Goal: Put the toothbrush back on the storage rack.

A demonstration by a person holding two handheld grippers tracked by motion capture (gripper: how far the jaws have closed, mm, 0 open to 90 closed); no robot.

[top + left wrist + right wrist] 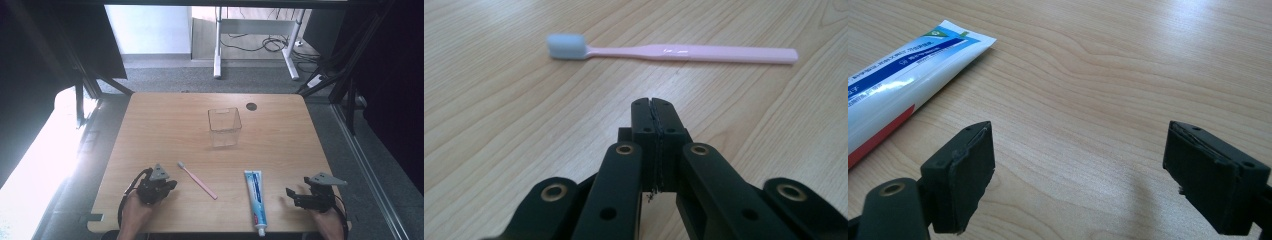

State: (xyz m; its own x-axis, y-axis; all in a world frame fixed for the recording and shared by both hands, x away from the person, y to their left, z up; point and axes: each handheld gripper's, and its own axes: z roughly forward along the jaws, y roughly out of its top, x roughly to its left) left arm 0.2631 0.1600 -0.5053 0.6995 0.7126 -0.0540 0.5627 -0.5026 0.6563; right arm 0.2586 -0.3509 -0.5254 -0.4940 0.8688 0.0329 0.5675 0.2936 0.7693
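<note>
The wooden table point(280, 145) carries everything here, with a clear square container point(224, 127) standing upright toward its far middle, well apart from both hands. Nearer the person lies the toothpaste tube point(255, 199), white with a blue band and some red along its side, its cap pointing toward the near edge and its flat crimped end pointing away. Left of it the pink toothbrush point(197, 180) lies flat on the wood at a slant, its pale bristle head at the far left end and its slim handle running toward the tube. The left gripper point(170, 184) rests just beside the toothbrush, its jaws pressed fully together with nothing between them; the left gripper view shows the two black pads meeting on a thin seam, short of the brush handle point(704, 52) and not touching it. The right gripper point(291, 195) sits near the tube's right side with its jaws spread wide and empty; the right gripper view shows bare wood between the pads and the tube's crimped end point(913, 65) off to one side, where its blue printing reads plainer than from above.
</note>
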